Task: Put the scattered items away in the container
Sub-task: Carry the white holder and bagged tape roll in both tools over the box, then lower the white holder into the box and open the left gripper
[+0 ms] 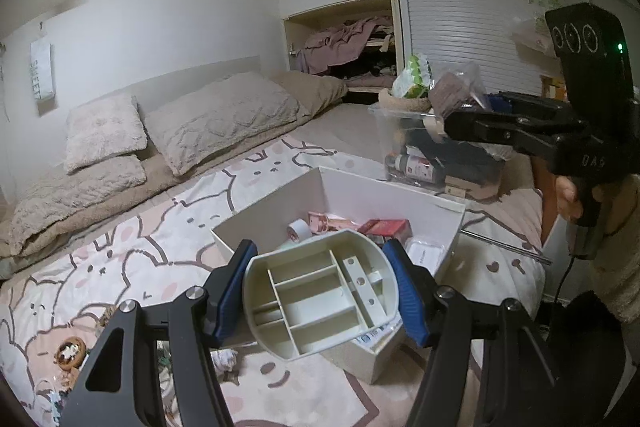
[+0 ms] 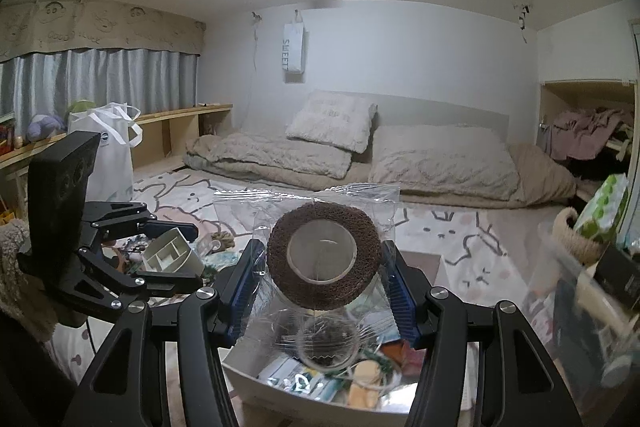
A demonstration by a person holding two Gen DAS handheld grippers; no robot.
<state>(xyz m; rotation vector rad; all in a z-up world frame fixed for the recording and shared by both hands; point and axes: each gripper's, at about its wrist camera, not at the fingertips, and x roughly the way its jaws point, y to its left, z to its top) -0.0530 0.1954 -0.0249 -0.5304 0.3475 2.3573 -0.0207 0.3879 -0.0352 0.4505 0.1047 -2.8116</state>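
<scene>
Left claw (image 1: 320,283): I clamp a cream divided organizer (image 1: 316,291), compartments facing me, lower centre.
Right claw (image 2: 320,279): I grip a clear bag (image 2: 320,227) holding a brown tape roll (image 2: 323,263).
Container: white box (image 1: 400,195) on the cartoon bedsheet (image 1: 160,239), mid-frame.
Only the right view: curtains (image 2: 100,83), upper left.

Box (image 1: 436,215): on the bed (image 1: 168,239), before the pillows (image 1: 216,119).
Bin (image 1: 404,131): behind the box.
Organizer (image 1: 320,287): above the box's near edge.

Left gripper (image 1: 320,287) fingers (image 1: 234,287) clamped a cream plastic compartmented organizer (image 1: 320,291) above the white rectangular open box (image 1: 440,215) on the bed (image 1: 160,239).
</scene>
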